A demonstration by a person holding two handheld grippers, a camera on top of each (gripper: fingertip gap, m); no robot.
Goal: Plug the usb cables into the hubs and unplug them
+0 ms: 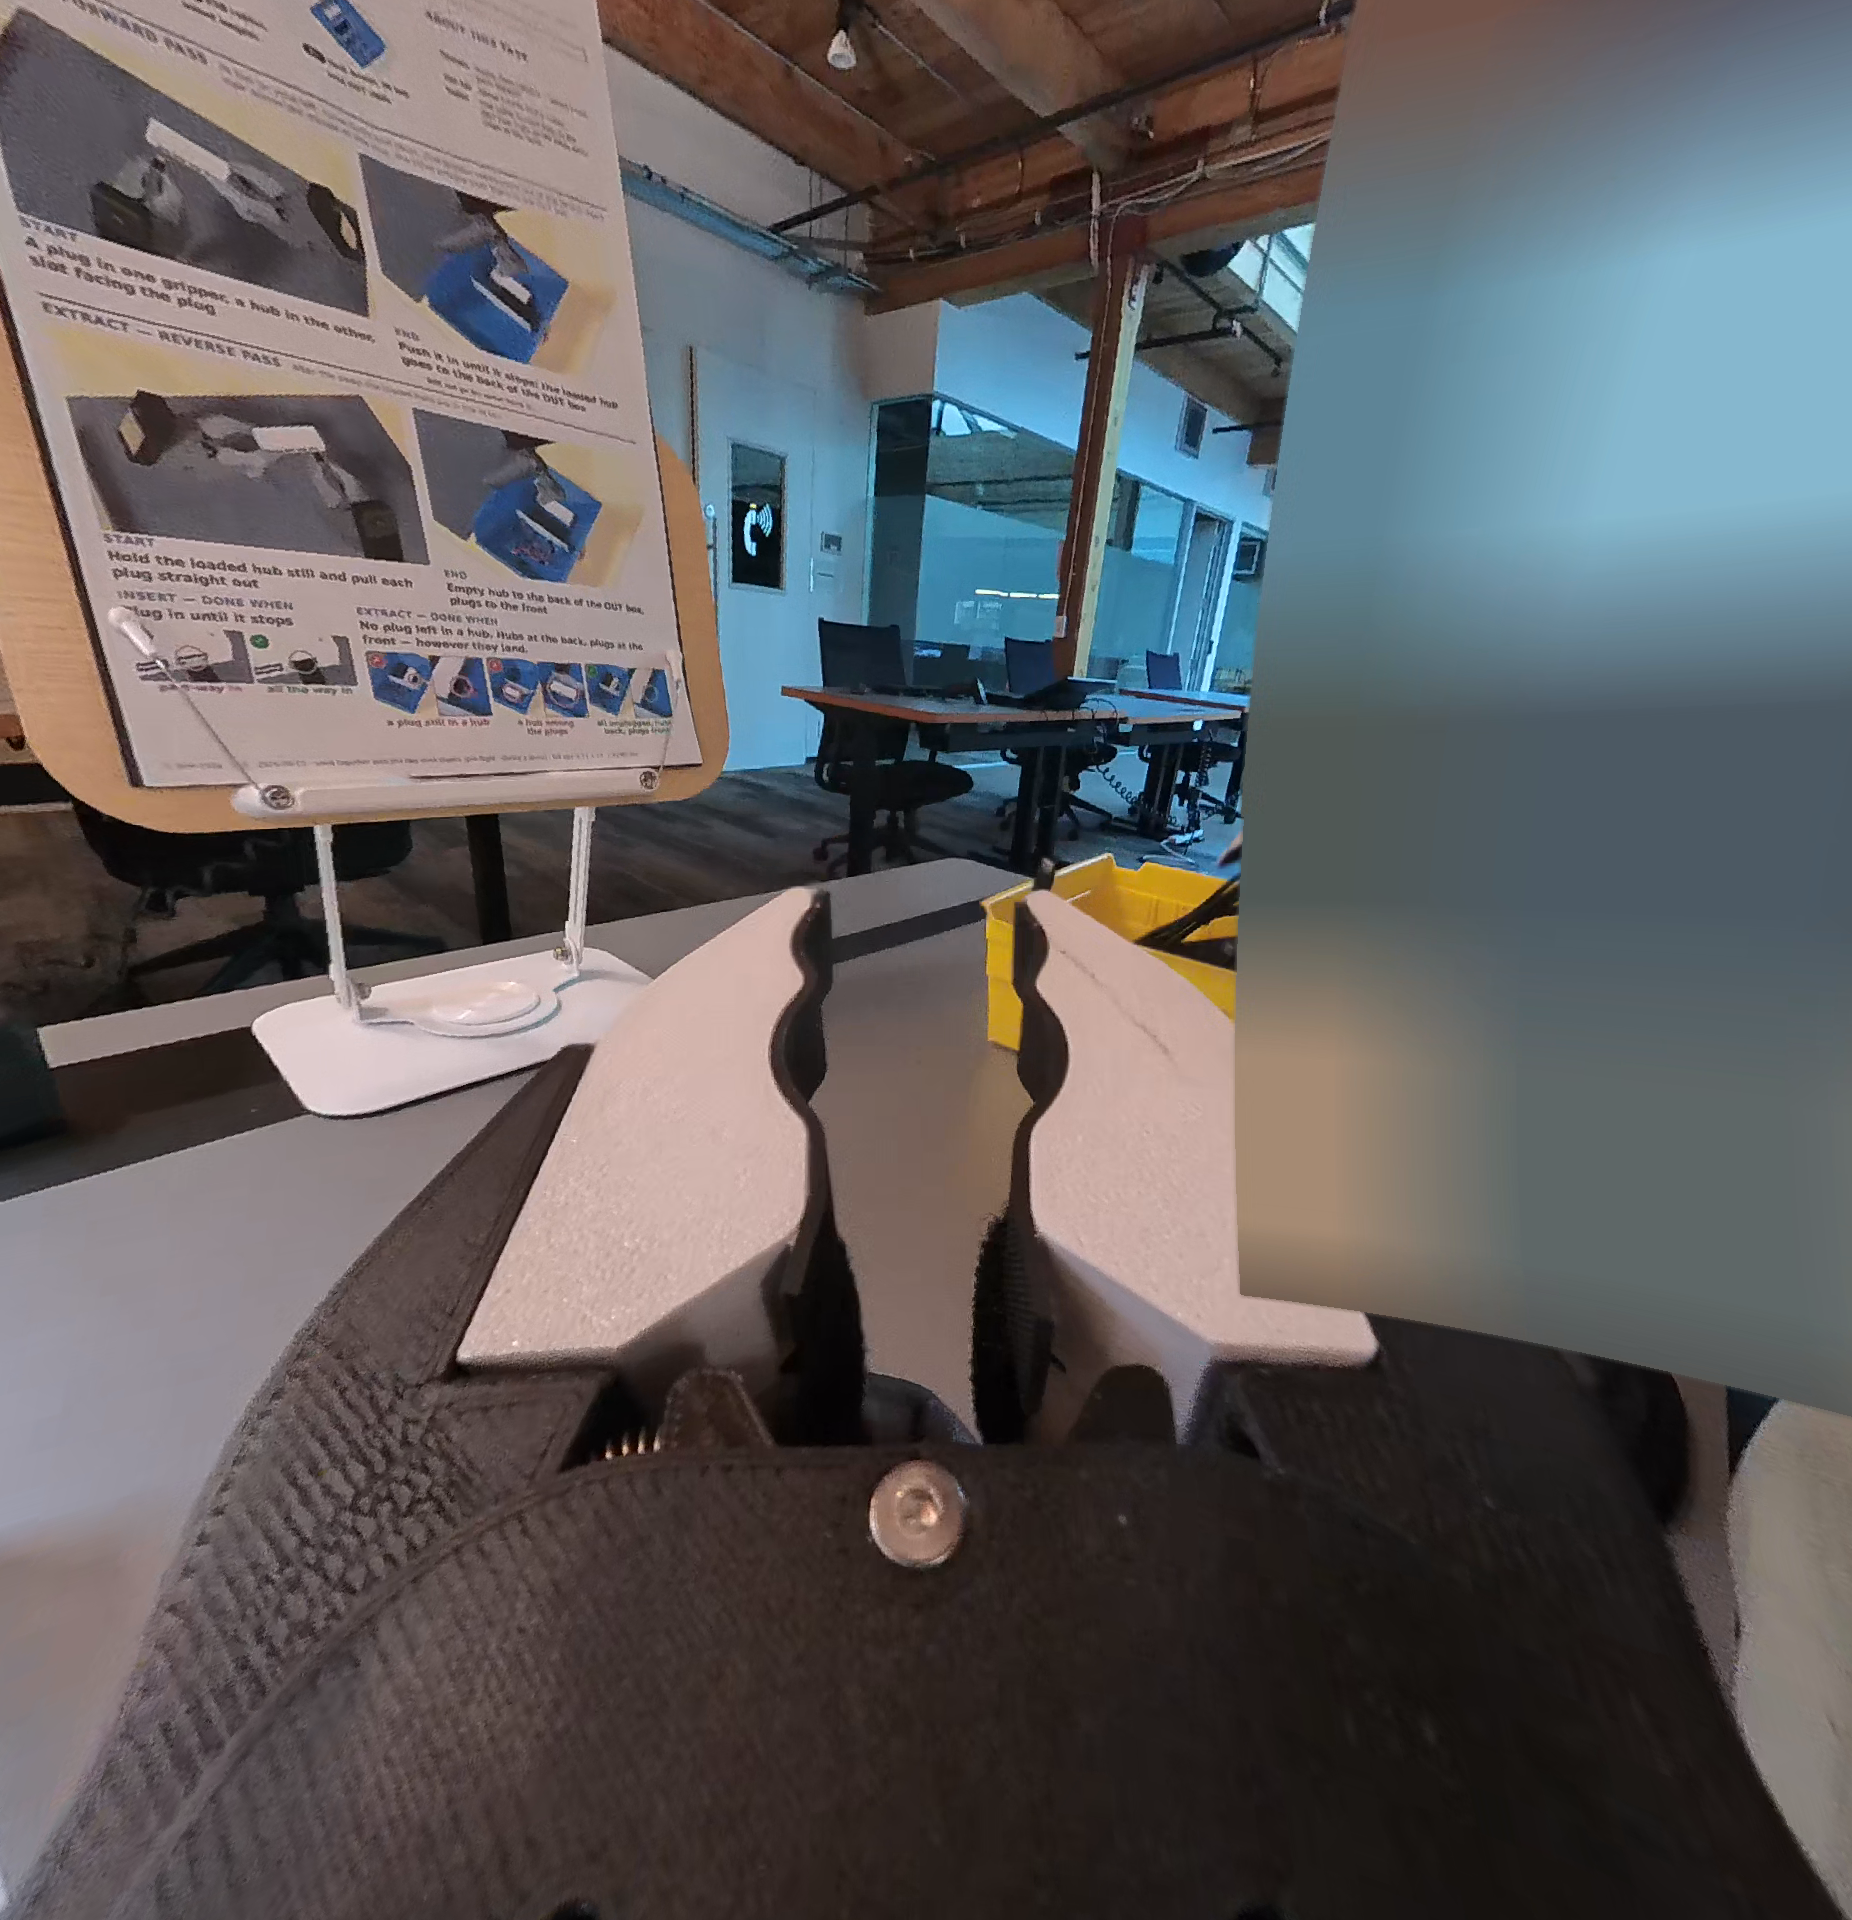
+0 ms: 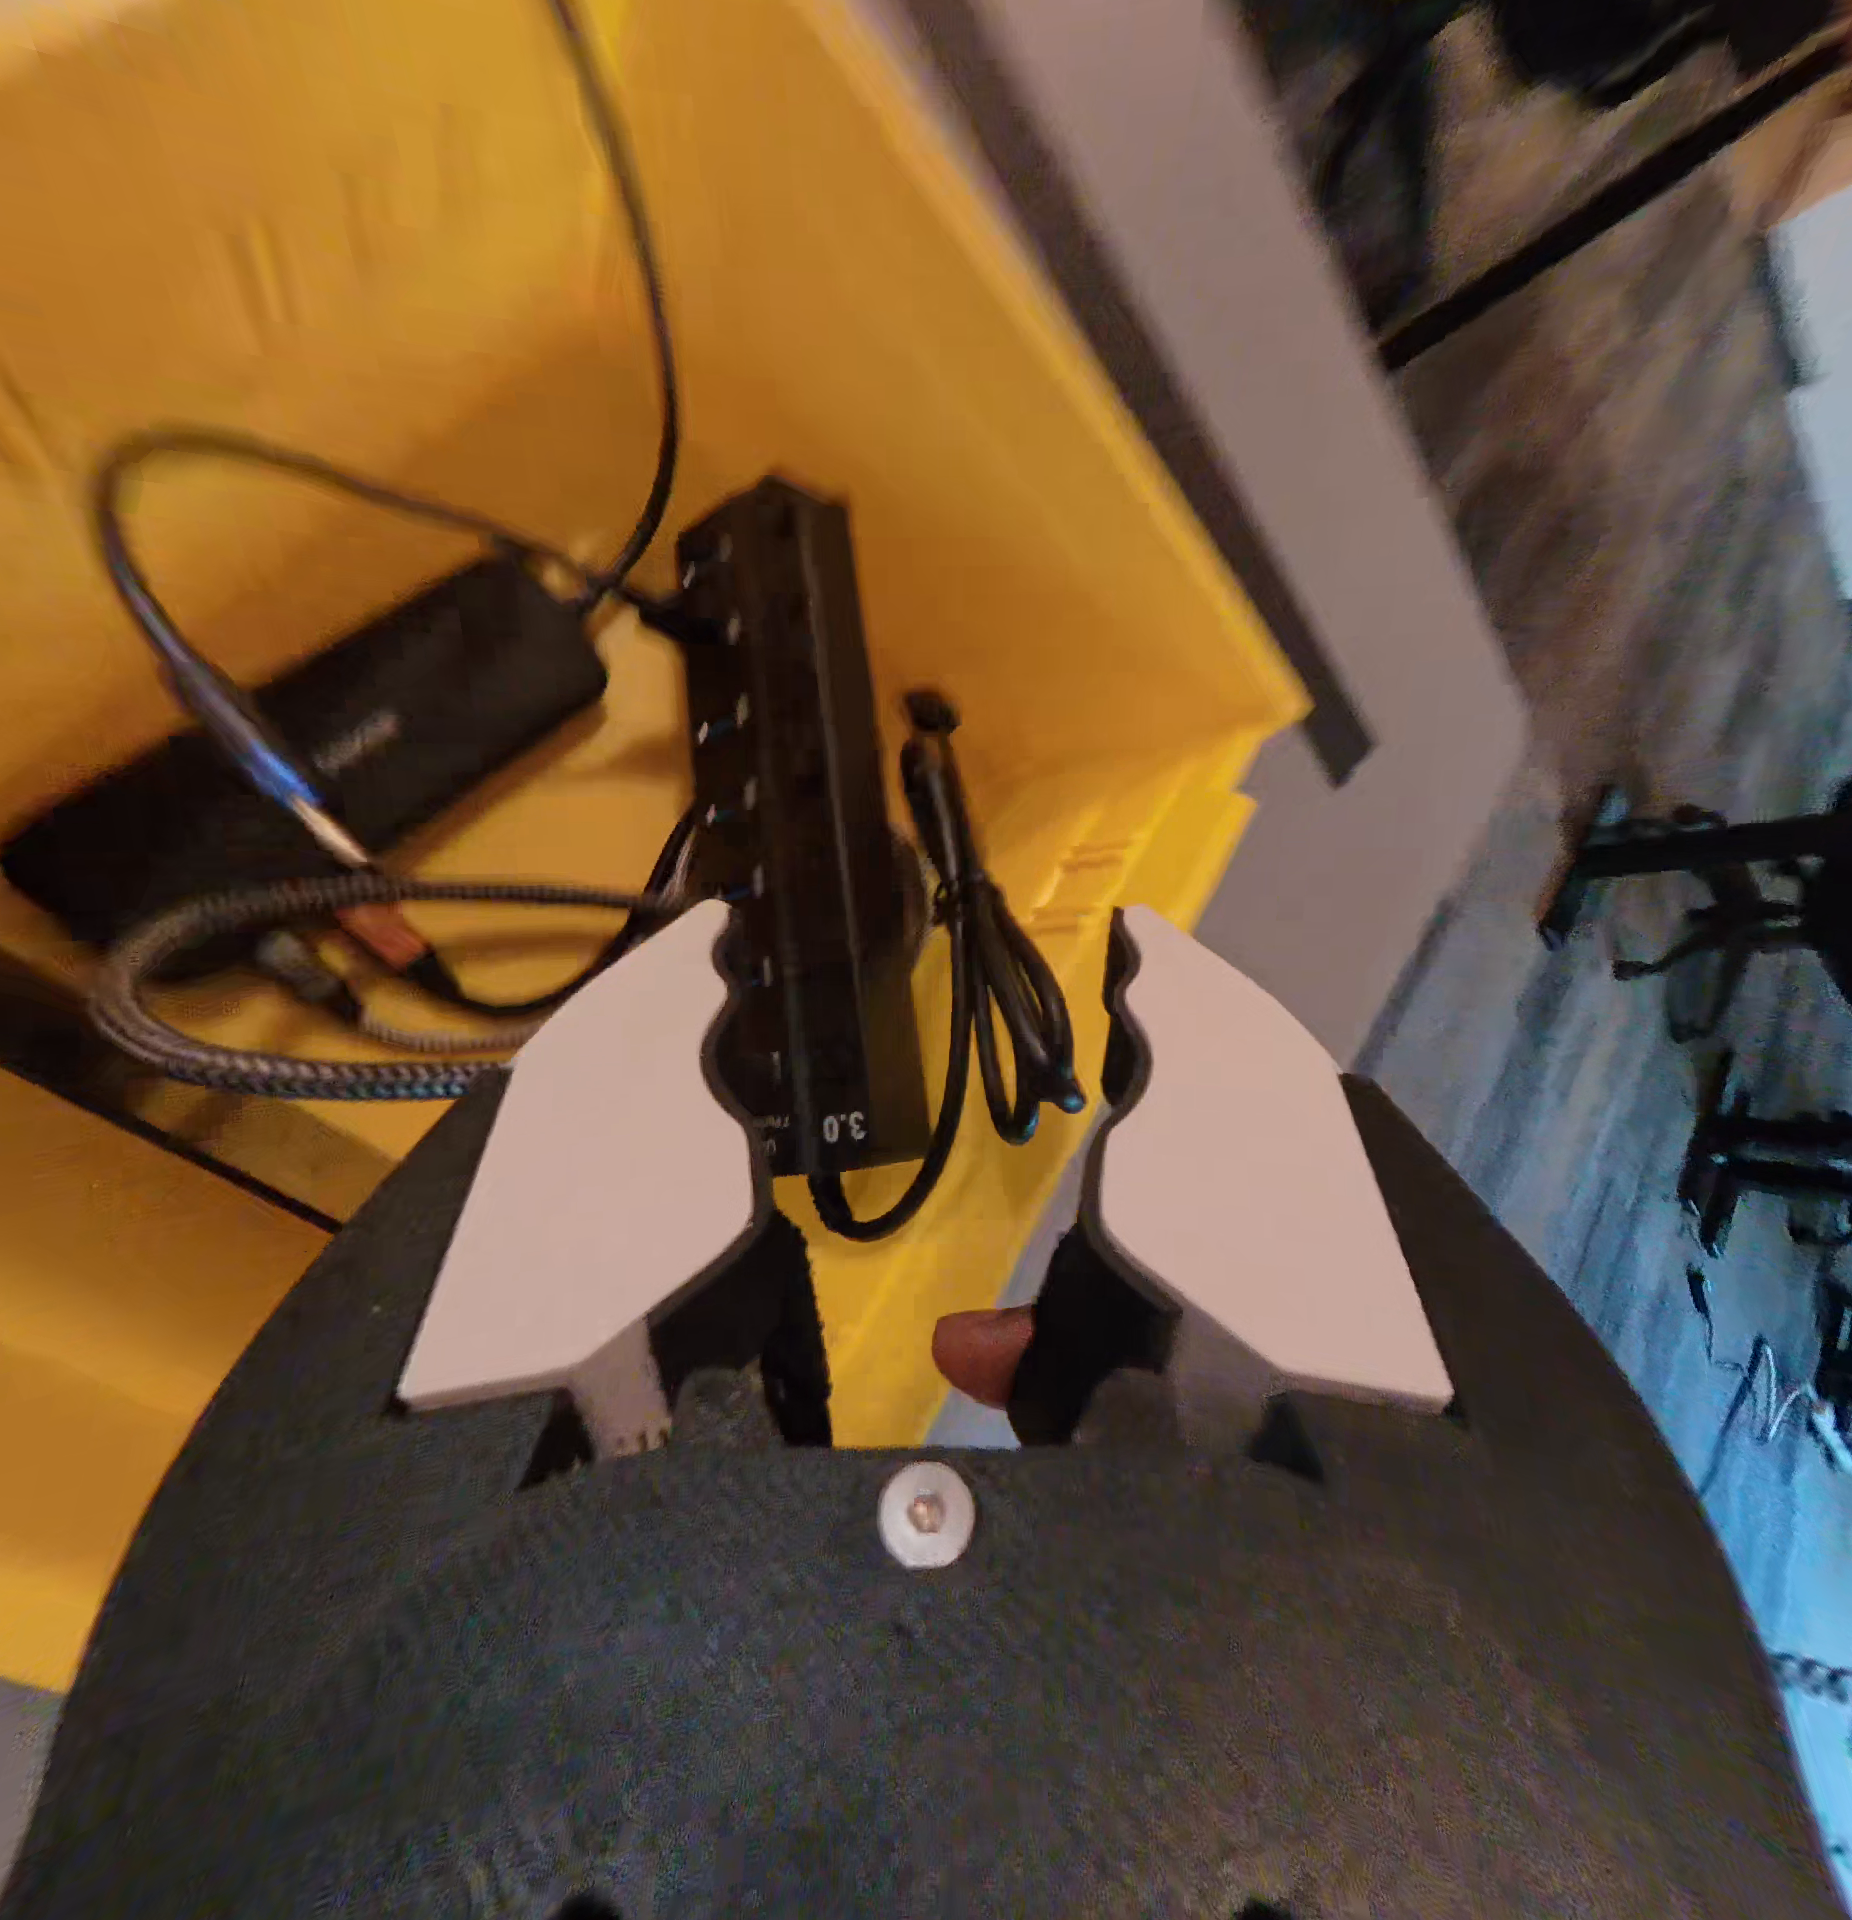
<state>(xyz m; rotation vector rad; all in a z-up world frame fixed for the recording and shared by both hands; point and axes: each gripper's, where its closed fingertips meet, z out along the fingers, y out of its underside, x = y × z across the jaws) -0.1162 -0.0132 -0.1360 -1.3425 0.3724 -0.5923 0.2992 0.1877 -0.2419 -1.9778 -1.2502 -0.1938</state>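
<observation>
In the right wrist view, my right gripper [image 2: 917, 940] is open and hangs over a yellow bin [image 2: 953, 416]. A long black multi-port USB hub [image 2: 808, 810] lies in the bin, its near end between my fingers; its own thin bundled cable [image 2: 989, 987] lies to its right. A flat black hub [image 2: 309, 738] lies at the left with a silver-tipped cable [image 2: 267, 769] across it. A braided grey cable [image 2: 278, 1049] coils in front. My left gripper [image 1: 922, 914] is open and empty above the grey table [image 1: 122, 1299], and the yellow bin [image 1: 1109, 935] sits just beyond it.
A white stand [image 1: 454, 1018] holds an instruction sheet [image 1: 330, 416] at the table's far left. A large blurred patch covers the right of the left wrist view. Office desks and chairs [image 1: 901, 748] stand beyond the table. The table edge [image 2: 1265, 520] runs right of the bin.
</observation>
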